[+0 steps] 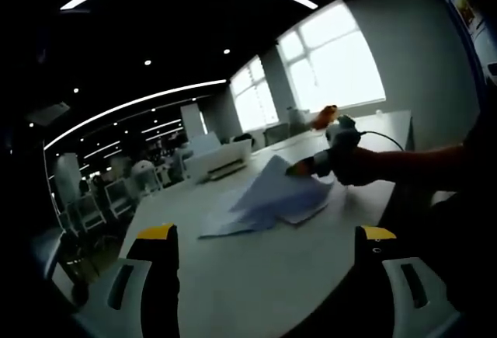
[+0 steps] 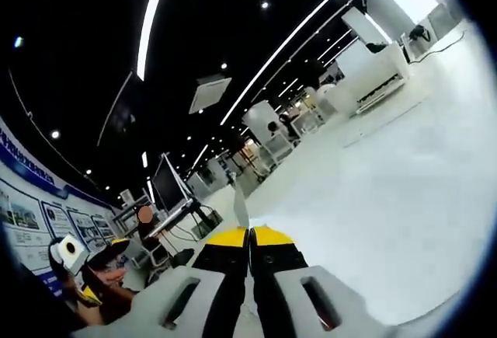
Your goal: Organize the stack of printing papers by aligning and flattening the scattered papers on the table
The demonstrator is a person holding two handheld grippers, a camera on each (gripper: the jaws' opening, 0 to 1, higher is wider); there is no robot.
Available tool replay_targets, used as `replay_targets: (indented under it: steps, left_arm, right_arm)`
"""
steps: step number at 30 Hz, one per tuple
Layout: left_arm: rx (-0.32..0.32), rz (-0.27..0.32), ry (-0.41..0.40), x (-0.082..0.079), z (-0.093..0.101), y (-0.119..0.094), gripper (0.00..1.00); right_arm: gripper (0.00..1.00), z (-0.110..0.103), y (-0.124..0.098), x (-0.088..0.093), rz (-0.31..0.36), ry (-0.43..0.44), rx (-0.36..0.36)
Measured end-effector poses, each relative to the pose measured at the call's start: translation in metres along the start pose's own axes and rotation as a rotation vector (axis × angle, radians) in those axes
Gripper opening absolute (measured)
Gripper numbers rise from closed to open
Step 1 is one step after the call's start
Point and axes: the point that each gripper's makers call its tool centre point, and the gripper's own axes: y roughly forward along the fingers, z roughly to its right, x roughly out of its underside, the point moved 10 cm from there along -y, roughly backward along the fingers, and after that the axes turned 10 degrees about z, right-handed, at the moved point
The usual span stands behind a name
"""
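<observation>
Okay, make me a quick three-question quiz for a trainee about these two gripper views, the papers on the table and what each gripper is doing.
1. True or false: the left hand-held gripper has its jaws spread apart with nothing between them.
2. Multiple choice: in the left gripper view, the right hand-held gripper is pinching the scattered papers at A) a raised sheet on the pile's window side, B) the printer, C) the table edge.
3. Fill in: in the right gripper view, the right hand-held gripper's jaws are closed on a thin ____ edge.

Key: 1 true; 2 A; 3 paper.
</observation>
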Motion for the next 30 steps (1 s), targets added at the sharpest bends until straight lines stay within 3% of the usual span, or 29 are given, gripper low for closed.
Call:
replay_targets:
  steps: [18, 30]
  left_arm:
    - [0.002, 0.017, 0.007, -0.005, 0.002, -0.004, 0.97]
    - [-0.026, 0.026, 0.009, -0.006, -0.008, -0.006, 0.97]
  right_arm:
    - [0.00, -0.033, -0.013, -0.013, 0.050, -0.016, -0.033]
    - [0.00, -0.050, -0.016, -0.024, 0.064, -0.071, -0.052]
